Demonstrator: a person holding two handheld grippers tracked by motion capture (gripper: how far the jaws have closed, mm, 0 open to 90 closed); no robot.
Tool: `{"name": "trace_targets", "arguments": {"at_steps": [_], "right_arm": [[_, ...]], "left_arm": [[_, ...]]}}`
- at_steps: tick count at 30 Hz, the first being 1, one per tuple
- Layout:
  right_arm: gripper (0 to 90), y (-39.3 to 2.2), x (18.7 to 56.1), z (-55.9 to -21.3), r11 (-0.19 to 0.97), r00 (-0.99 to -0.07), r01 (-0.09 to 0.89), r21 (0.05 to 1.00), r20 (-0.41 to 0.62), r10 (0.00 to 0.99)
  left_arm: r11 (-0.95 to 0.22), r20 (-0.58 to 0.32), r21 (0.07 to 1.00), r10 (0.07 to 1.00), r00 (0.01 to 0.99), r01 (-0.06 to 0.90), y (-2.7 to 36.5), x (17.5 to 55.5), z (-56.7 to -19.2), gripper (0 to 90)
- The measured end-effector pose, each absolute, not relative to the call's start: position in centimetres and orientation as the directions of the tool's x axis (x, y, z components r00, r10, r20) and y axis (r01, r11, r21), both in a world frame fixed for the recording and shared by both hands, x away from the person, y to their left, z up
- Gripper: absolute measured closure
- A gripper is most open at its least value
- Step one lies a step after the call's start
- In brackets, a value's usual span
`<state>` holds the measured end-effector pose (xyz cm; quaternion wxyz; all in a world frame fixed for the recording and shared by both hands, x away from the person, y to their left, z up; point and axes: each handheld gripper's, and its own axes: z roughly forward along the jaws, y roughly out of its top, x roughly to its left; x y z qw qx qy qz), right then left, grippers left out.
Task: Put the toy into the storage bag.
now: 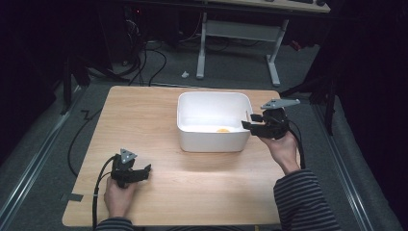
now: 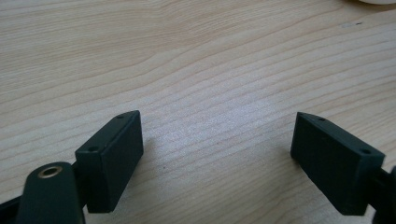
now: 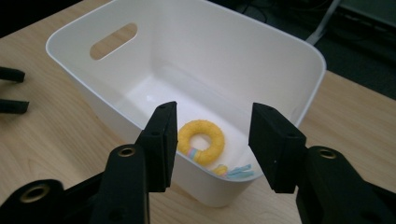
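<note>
Right gripper [image 3: 212,140] fingers part-open, empty, above yellow ring toy [image 3: 201,141] in white bin [image 1: 188,127]; clear rim. Left gripper [image 2: 217,154] wide, empty.

text: none legible | labels: none | brands: none | numbers: none | signs: none in any view

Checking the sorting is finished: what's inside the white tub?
A yellow ring with pale pink and blue strands lies on the floor of the white tub. The near wall hides part of the strands.
</note>
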<state>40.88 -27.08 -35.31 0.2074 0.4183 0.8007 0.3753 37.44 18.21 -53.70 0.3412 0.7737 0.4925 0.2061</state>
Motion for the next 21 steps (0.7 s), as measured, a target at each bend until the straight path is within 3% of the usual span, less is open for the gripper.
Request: {"name": "trace_targets", "arguments": {"at_steps": [21], "right_arm": [[52.9,-30.0,36.7,-34.1,0.289,-0.528,0.491,0.822,0.017,0.849]], "left_arm": [[-0.282,-0.018,0.731,0.903,0.430,0.622,18.2,37.4,-53.7,17.3]]}}
